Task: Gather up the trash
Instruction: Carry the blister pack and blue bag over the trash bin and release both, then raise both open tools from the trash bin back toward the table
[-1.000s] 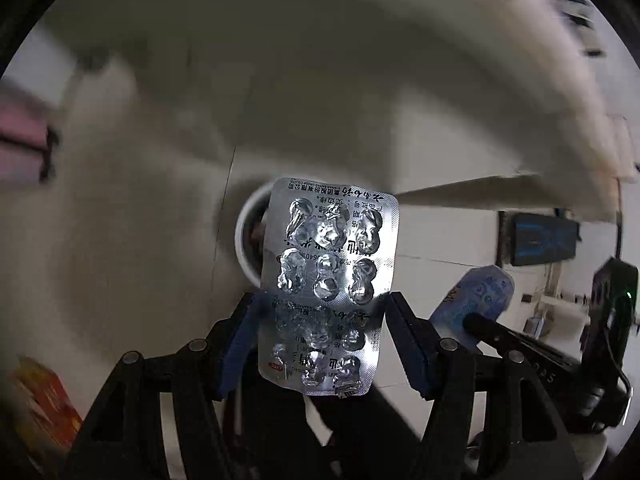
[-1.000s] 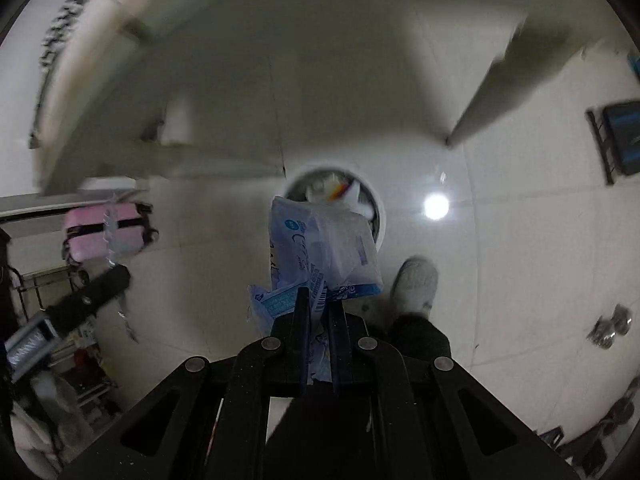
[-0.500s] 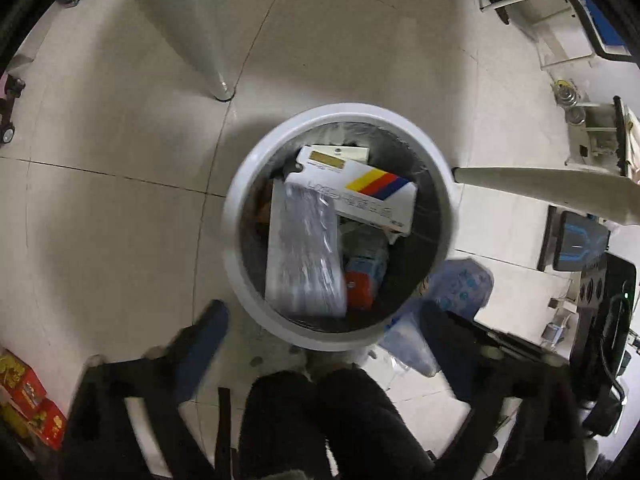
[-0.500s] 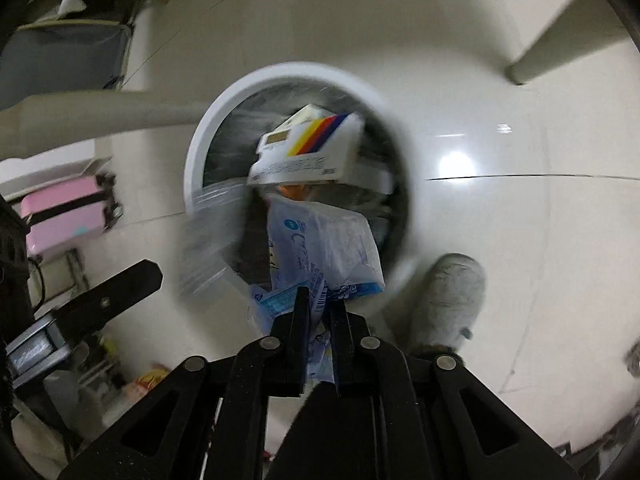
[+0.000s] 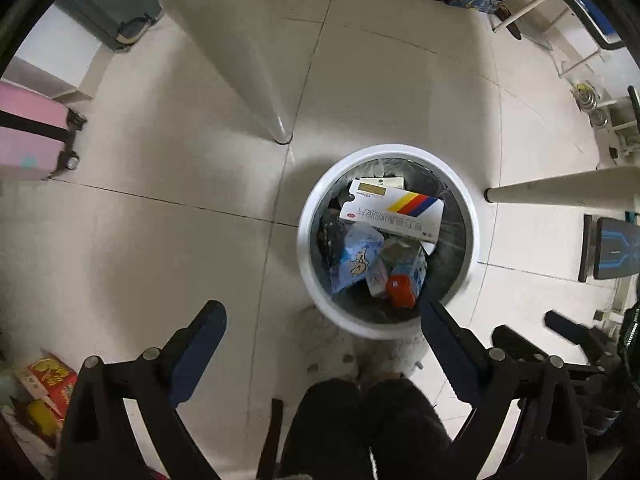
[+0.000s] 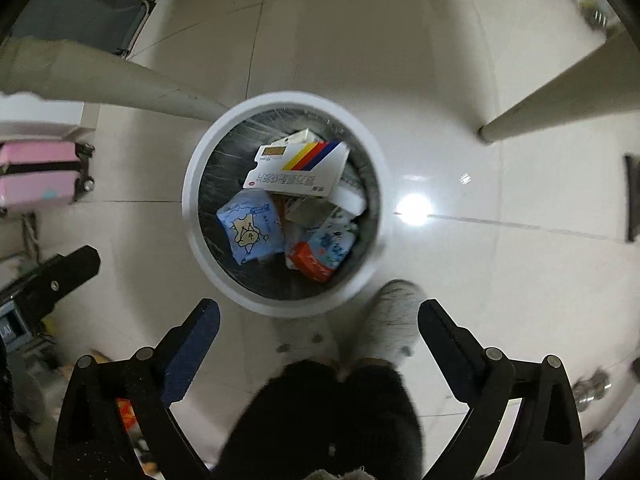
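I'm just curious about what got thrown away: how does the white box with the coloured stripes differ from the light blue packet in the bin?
The striped box is a stiff, flat-sided white carton with yellow, red and blue stripes; the blue packet is soft, crumpled wrapping with a cartoon drawing. The box lies toward the far side of the bin, on top of other trash; the packet sits nearer the left wall, lower down. Both are inside the bin, and neither is held.

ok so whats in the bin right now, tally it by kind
white bin, contents as far as they show:
striped white medicine box: 1
light blue cartoon packet: 1
blue and red carton: 1
plain white box under the striped one: 1
total: 4 clear items; other scraps underneath are too hidden to count
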`<state>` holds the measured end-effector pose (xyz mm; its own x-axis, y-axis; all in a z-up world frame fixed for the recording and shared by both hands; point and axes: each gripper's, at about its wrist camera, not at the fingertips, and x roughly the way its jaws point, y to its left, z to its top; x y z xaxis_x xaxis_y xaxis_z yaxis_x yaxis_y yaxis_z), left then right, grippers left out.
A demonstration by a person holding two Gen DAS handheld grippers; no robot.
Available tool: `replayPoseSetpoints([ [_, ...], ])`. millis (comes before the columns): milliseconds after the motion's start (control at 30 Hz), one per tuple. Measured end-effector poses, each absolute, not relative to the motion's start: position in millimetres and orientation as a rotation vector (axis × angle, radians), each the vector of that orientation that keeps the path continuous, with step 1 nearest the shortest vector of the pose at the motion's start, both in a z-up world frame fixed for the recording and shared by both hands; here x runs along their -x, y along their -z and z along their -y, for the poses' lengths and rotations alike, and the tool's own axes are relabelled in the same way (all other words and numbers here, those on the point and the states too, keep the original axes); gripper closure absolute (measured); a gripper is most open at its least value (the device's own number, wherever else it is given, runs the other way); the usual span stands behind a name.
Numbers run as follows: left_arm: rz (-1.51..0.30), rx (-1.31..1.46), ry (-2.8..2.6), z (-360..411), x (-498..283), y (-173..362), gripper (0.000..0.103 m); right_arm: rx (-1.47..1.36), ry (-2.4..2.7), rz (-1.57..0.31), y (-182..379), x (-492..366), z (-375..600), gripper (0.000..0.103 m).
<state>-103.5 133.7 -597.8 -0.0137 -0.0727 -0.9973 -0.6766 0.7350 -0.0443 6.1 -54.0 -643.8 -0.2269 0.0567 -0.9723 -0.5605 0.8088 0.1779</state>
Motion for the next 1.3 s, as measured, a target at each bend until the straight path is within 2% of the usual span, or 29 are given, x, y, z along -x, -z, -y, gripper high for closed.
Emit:
replayPoseSetpoints([
  [233, -1.508, 0.606, -0.533, -114, 108, 522, 0.003, 0.456, -0.56, -1.612, 545, -9, 69, 0.002],
  [867, -1.421, 0.53, -0.484, -79, 125, 303, 0.003, 0.411, -0.605, -1.511, 254, 15, 89, 0.003],
  [1133, -1.311, 0.496, -0.524, -96, 101, 234, 0.003, 0.285, -0.631, -1.476, 164, -6, 75, 0.003],
  [1300, -1.224, 0.437, -0.626, -125, 51, 207, 0.003, 0.228, -0.608, -1.436, 133, -67, 51, 0.002],
])
